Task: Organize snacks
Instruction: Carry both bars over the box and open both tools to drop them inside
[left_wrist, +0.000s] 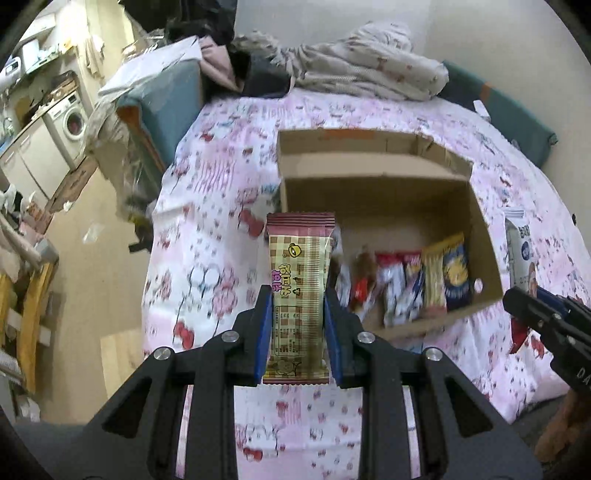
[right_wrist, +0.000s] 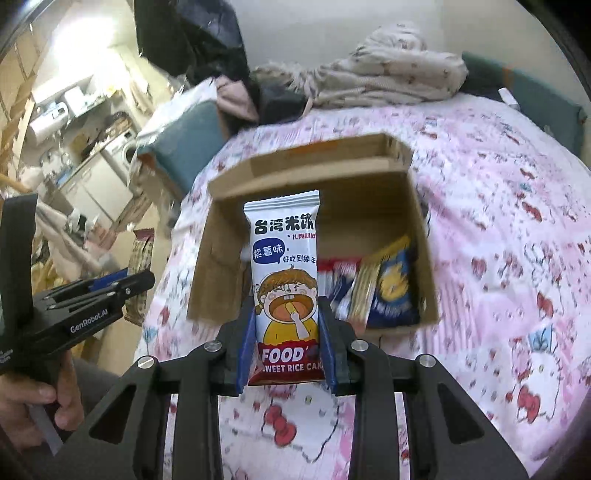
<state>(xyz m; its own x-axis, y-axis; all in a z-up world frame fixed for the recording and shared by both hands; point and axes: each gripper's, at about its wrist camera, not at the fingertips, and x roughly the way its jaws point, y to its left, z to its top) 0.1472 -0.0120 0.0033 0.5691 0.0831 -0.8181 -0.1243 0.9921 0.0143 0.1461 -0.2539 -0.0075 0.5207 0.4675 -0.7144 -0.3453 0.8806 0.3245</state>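
My left gripper (left_wrist: 295, 299) is shut on a tan checked snack bar (left_wrist: 300, 269), held upright above the pink bedspread, just left of an open cardboard box (left_wrist: 373, 195). The box holds several snack packets (left_wrist: 410, 284) along its near wall. My right gripper (right_wrist: 286, 308) is shut on a white sweet rice cake packet (right_wrist: 286, 266) with a cartoon child, held upright over the near-left part of the box (right_wrist: 369, 206). The right gripper also shows at the right edge of the left wrist view (left_wrist: 517, 299). The left gripper shows at the left of the right wrist view (right_wrist: 144, 280).
The box sits on a bed with a pink Hello Kitty cover (left_wrist: 221, 192). Crumpled bedding and clothes (left_wrist: 369, 66) lie at the far end. A blue cushioned piece (left_wrist: 166, 107) stands beside the bed. The floor and a washing machine (left_wrist: 72, 118) are to the left.
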